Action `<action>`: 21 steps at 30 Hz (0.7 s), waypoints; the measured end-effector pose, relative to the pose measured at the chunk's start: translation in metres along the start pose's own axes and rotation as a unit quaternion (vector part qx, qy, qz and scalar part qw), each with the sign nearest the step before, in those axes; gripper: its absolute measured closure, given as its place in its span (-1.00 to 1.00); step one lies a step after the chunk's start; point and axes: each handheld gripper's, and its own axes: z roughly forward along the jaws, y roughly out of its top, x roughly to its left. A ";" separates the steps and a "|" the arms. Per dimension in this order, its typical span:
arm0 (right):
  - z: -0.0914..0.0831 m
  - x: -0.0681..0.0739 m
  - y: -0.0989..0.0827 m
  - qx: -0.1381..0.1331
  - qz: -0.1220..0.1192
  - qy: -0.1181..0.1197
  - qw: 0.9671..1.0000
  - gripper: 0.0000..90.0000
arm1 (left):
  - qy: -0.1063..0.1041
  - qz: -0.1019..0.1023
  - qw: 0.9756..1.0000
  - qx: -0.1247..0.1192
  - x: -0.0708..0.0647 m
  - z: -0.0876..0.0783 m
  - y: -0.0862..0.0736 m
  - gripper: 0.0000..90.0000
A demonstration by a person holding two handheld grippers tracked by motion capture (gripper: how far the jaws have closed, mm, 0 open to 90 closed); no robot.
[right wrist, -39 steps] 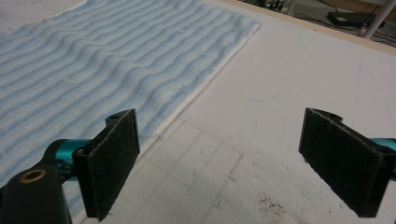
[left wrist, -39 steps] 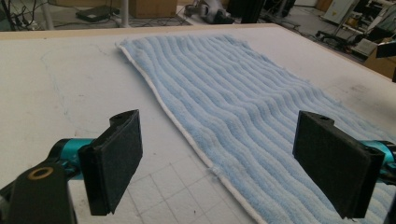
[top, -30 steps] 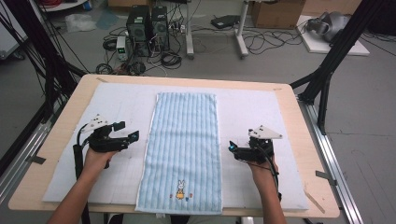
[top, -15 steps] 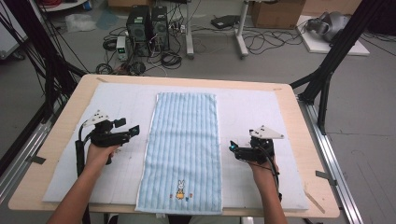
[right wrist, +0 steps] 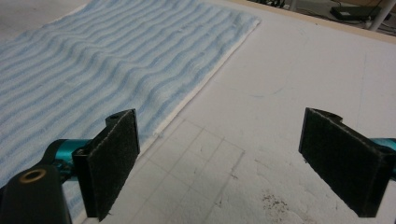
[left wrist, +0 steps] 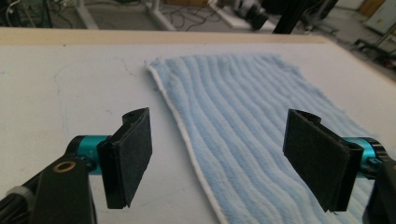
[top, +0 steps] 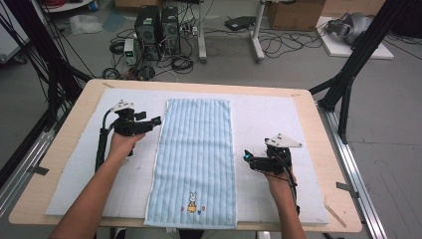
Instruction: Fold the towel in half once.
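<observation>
A light blue striped towel (top: 196, 149) lies flat and lengthwise on the white mat, with a small rabbit picture (top: 191, 203) at its near end. My left gripper (top: 155, 121) hovers at the towel's left edge, toward the far half. In the left gripper view the gripper (left wrist: 229, 161) is open, its jaws have just been closing a little, and the towel (left wrist: 247, 116) edge lies below the gap, untouched. My right gripper (top: 247, 158) rests right of the towel's right edge. In the right gripper view it (right wrist: 233, 163) is open over bare mat, the towel (right wrist: 112, 56) to its left.
The white mat (top: 278, 114) covers most of a wooden table (top: 326, 149). Black frame legs (top: 348, 79) stand at both sides of the table. Computer towers (top: 157, 27) and cables sit on the floor beyond the far edge.
My left gripper has moved away from the person and slightly right, up along the towel's left edge. The right gripper and the towel have stayed in place.
</observation>
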 end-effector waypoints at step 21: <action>0.002 -0.003 -0.001 0.003 0.004 0.001 1.000 -0.74 | 0.036 0.027 0.996 0.078 0.000 0.067 0.000 -0.14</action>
